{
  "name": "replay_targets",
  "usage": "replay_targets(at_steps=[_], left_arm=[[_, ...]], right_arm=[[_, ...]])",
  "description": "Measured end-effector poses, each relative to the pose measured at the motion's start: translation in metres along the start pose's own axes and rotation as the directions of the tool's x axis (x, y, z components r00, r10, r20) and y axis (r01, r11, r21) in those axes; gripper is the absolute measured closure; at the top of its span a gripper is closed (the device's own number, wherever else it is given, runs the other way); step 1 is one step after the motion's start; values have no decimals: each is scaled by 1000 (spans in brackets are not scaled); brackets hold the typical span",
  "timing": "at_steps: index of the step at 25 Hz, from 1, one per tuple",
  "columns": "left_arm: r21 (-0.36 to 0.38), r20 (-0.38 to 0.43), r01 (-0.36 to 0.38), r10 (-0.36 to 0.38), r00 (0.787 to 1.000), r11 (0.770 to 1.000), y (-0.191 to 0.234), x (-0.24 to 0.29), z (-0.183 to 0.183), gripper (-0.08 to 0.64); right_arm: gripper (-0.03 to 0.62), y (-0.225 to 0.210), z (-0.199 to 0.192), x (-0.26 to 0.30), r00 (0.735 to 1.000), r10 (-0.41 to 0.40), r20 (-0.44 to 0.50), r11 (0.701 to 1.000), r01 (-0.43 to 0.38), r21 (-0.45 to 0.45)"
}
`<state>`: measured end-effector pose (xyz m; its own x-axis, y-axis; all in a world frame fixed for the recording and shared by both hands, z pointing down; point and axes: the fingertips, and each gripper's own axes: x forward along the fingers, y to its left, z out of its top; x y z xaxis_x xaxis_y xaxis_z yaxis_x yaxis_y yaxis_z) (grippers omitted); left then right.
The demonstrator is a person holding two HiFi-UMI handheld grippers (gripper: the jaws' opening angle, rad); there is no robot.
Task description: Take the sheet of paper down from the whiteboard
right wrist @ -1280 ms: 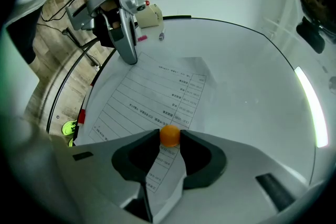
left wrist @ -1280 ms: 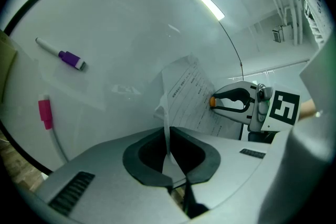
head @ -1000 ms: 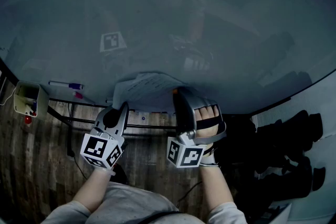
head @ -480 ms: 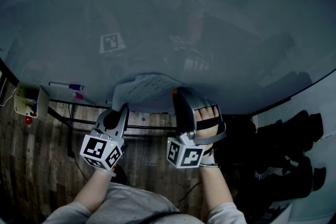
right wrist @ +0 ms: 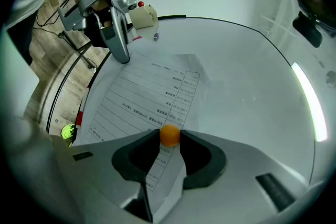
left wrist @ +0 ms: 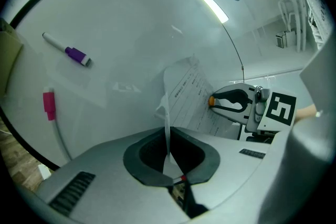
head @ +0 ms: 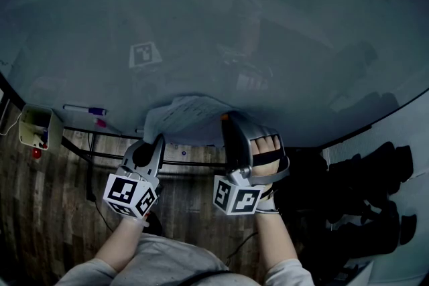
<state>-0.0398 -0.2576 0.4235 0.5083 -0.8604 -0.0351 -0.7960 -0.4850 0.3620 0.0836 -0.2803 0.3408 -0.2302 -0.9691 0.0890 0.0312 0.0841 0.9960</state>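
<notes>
Glossy grey-white whiteboard (head: pixel 288 23) fills the head view, and from up there the printed white sheet of paper (head: pixel 189 114) is just a pale bulge low on the board, sitting between the two tools. Far left in the left gripper view, a white marker with a purple cap (left wrist: pixel 68 50) and a pink-capped pen (left wrist: pixel 49 104) lie against the board, well apart from the paper. Now the left gripper (left wrist: pixel 168 132): its own view shows the jaws together, pinching the sheet's left edge, which runs edge-on between the pads and curls away from the board. Across to the right gripper (right wrist: pixel 169 136): the head view gives only an orange speck at its tip, but its own view is clear, with the jaws clamped on a small round orange magnet (right wrist: pixel 169 134) on the right part of the sheet. The printed lines spread beyond it toward the left gripper at the far edge.
</notes>
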Motion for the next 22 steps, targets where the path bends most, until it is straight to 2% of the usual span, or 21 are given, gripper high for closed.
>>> replay_targets(at_steps=[5, 10, 22], left_arm=[[-2, 12, -2, 2, 1000, 1000, 1, 0, -1, 545], [-35, 18, -7, 8, 1000, 999, 3, -1, -3, 545], [-35, 18, -11, 12, 1000, 999, 6, -5, -7, 545]], right_arm=[[459, 0, -1, 0, 1000, -2, 1, 1000, 2, 9], [460, 1, -3, 2, 1000, -7, -1, 1000, 7, 20], [460, -3, -4, 2, 1000, -14, -12, 999, 14, 33]])
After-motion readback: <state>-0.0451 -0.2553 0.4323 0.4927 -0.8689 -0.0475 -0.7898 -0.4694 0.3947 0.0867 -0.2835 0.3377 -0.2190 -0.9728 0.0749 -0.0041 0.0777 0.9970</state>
